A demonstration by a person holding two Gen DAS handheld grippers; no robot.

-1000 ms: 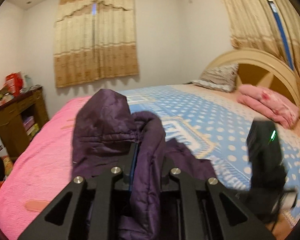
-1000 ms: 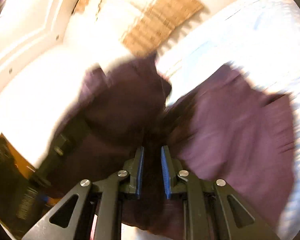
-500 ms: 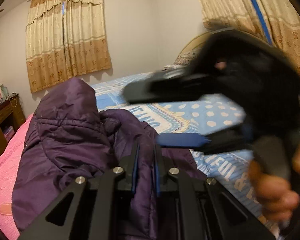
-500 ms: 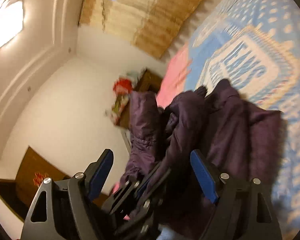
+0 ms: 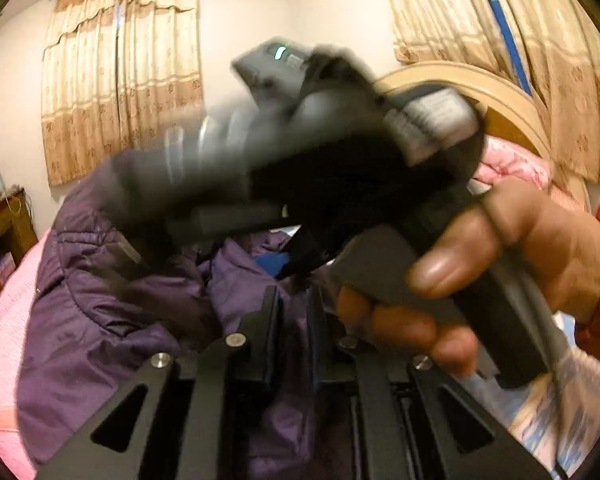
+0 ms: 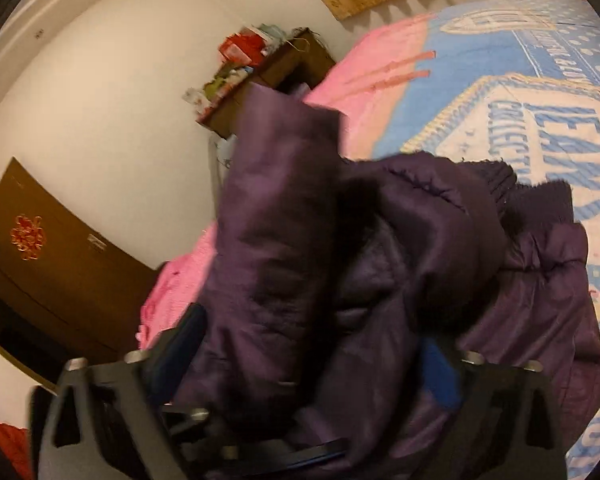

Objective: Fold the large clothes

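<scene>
A dark purple padded jacket [image 5: 100,320] lies bunched on the bed; it also fills the middle of the right wrist view [image 6: 340,264]. My left gripper [image 5: 293,300] is shut on a fold of the jacket. My right gripper [image 6: 316,344] is open, its blue-padded fingers [image 6: 440,376] spread to either side of a raised roll of the jacket. In the left wrist view the right gripper's blurred black body [image 5: 320,160] and the hand holding it cross close in front, above the jacket.
The bed has a pink cover [image 6: 380,68] and a blue dotted printed sheet [image 6: 540,80]. A brown cabinet with clutter [image 6: 268,68] stands by the wall. A curved headboard [image 5: 480,84] and pink bedding [image 5: 516,164] are at the right. Curtains [image 5: 120,92] hang behind.
My right gripper let go of the jacket and opened, then swung across in front of the left gripper and down over the jacket roll. My left gripper stays shut on the jacket.
</scene>
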